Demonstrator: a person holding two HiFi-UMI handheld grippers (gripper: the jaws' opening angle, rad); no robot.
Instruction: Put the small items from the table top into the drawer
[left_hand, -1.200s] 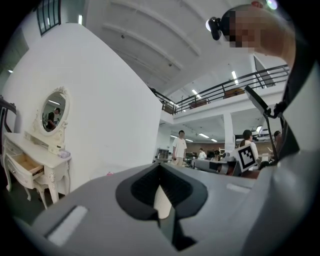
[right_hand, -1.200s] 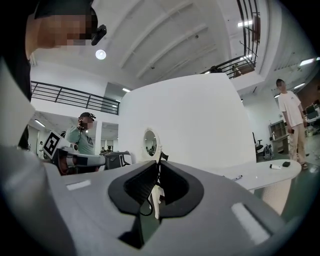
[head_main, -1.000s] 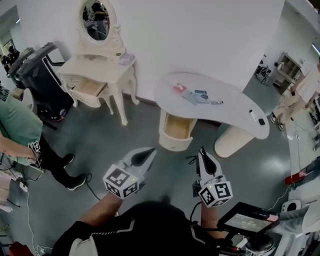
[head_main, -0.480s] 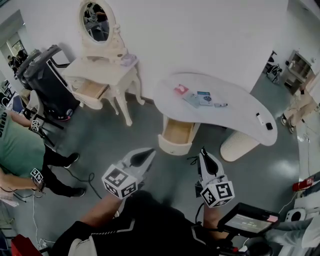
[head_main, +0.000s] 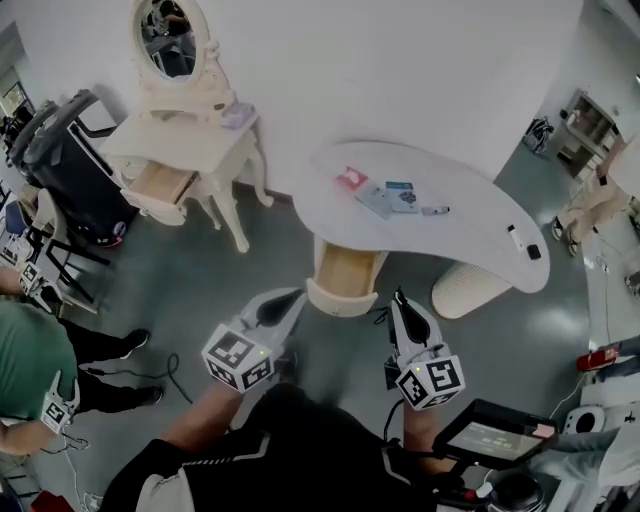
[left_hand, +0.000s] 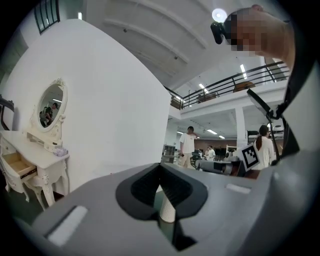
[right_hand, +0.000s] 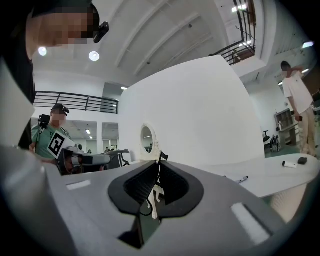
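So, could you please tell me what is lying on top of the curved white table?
A red packet, two flat bluish cards, a pen, and at the right end a white stick and a small black item. Nothing hides the tabletop.

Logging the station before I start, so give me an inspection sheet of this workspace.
Surface: white curved table, standing on a grey floor.
Job's things: red packet, booklets, marker and small black item on top; drawer open below.
Clutter: nothing seen.
Grippers: left gripper and right gripper both shut, empty, short of the table.
Cables: black cable on the floor, left.
Surroundings: vanity with oval mirror, black bin, person in green.
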